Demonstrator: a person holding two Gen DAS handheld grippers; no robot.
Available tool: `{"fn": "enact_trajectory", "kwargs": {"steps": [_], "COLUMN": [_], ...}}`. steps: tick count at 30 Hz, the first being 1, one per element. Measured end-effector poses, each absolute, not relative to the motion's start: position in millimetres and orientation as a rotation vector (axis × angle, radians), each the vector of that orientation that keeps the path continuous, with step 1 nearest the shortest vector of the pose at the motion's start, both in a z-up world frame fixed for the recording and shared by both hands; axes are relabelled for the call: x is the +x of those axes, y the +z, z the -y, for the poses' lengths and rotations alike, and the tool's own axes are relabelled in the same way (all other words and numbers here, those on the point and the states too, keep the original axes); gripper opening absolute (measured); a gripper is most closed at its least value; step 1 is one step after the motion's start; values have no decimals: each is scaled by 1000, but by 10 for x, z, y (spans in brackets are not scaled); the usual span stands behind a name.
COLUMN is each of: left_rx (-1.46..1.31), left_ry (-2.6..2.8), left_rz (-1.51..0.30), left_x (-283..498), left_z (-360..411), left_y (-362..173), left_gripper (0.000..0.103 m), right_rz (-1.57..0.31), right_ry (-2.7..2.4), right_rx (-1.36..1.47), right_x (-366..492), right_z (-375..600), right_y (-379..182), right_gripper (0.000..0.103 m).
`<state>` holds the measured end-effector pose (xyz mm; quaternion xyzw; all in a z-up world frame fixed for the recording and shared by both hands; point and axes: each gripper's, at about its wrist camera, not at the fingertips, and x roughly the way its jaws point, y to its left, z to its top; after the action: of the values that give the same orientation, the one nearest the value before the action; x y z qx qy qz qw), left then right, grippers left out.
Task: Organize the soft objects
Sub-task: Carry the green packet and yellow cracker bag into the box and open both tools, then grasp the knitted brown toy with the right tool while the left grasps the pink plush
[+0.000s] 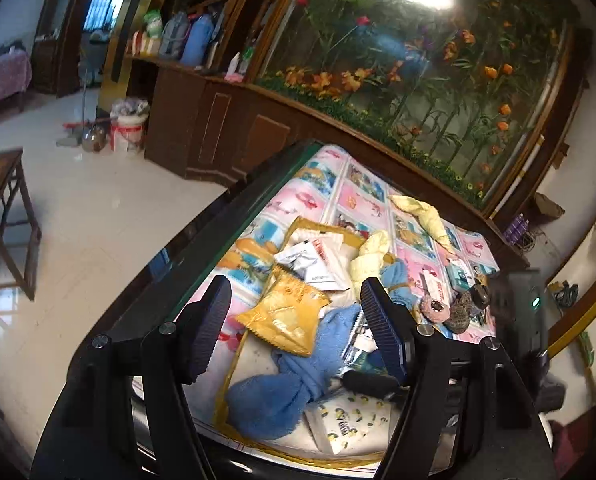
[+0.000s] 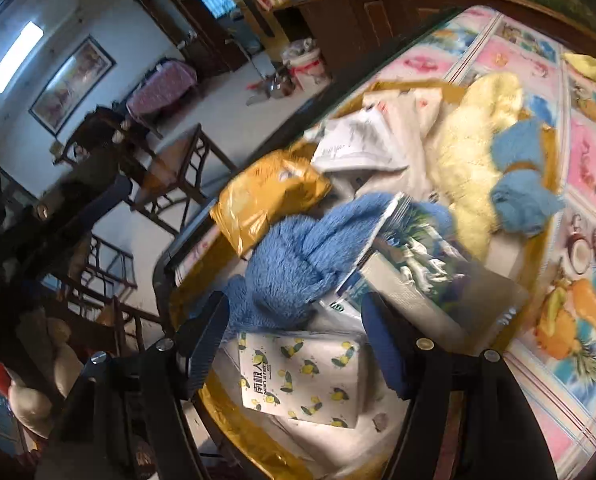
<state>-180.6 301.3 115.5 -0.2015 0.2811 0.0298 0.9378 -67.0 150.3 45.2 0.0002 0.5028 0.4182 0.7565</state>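
Most soft things are already lying in the gold-edged bag (image 1: 298,224), the blue towel (image 1: 298,368) among them; yellow cloth (image 1: 422,212) is waiting beyond the bag; both left gripper (image 1: 294,328) and right gripper (image 2: 294,344) are hanging open, empty

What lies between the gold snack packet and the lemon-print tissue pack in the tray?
The knotted blue fluffy towel lies between the gold snack packet and the lemon-print tissue pack; both wrist views show this, most clearly the right one.

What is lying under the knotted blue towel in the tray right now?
The knotted blue towel lies over the gold-rimmed tray; its end overlaps the lemon-print tissue pack, and a printed pouch rests against it. Whatever is beneath its middle is covered.
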Motion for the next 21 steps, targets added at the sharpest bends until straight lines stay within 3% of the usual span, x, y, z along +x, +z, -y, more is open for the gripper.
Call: {"fn": "enact_trajectory", "kwargs": {"steps": [4,6,7,8,10,14,21], "left_rx": [-341,-315,-309,-304,-288,-264,-237], "left_ry": [-15,-104,-139,-173,-217,-253,-287], "left_rz": [-502,-476,-476,-489,-544,-639,-746], "left_x": [-1830,-1803,-1776,-1717,-1566,-1314,-1030], "left_z": [-2677,-2455,-2366,-2249,-2016,-1636,-1270], "left_y": [1364,1462,1489,1501,1472,1315,1172], "left_gripper": [84,85,85,85,85,85,85], "right_rz": [-862,-683,-639,-645,-846,-979,-980], "right_ry": [863,758,725,701,662,385,342], "right_rx": [91,138,181,253,327,376,459], "right_x": [-739,-808,-812,-752,-497,-278,14], "right_z": [-805,-251,2,323,708,1382,1323], "right_y": [1056,1339,1382,1340,1057,438,276], "right_gripper": [69,88,103,103,102,76,71]}}
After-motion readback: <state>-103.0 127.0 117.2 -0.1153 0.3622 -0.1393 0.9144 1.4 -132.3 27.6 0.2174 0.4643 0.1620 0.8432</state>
